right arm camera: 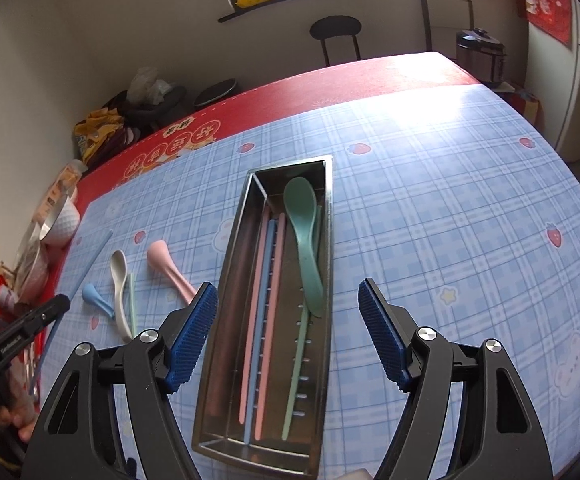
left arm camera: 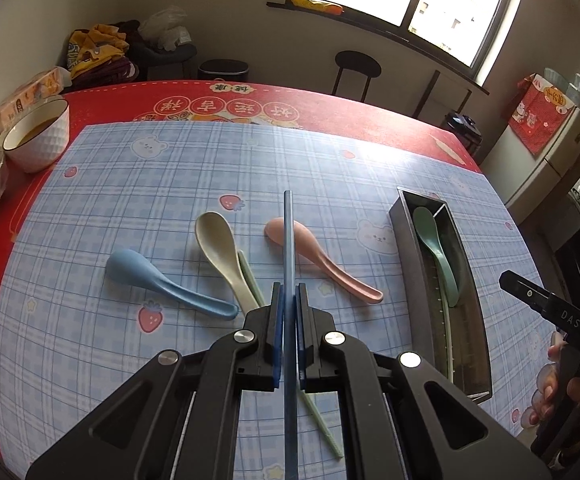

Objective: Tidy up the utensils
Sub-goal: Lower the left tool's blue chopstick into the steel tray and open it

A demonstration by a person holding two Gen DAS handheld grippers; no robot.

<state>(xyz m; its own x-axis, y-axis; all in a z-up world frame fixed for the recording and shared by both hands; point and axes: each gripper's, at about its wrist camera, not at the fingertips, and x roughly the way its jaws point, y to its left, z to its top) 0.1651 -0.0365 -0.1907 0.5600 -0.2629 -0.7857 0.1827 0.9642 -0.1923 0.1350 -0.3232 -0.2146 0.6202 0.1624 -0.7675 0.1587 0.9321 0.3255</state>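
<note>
My left gripper (left arm camera: 288, 300) is shut on a blue chopstick (left arm camera: 288, 240) and holds it above the table. Under it lie a blue spoon (left arm camera: 161, 280), a beige spoon (left arm camera: 221, 256), a pink spoon (left arm camera: 322, 260) and a green chopstick (left arm camera: 318, 416). The metal utensil tray (right arm camera: 326, 280) holds a green spoon (right arm camera: 304, 236), two pink chopsticks (right arm camera: 267, 320), a blue chopstick and a green one. My right gripper (right arm camera: 287, 320) is open and empty, hovering over the tray's near half. The tray (left arm camera: 406, 264) also shows at the right of the left wrist view.
A white bowl (left arm camera: 39, 136) and snack packets stand at the table's far left edge. The blue plaid mat (right arm camera: 450, 200) covers the red tablecloth. A black stool (left arm camera: 357, 72) and a bin stand beyond the table.
</note>
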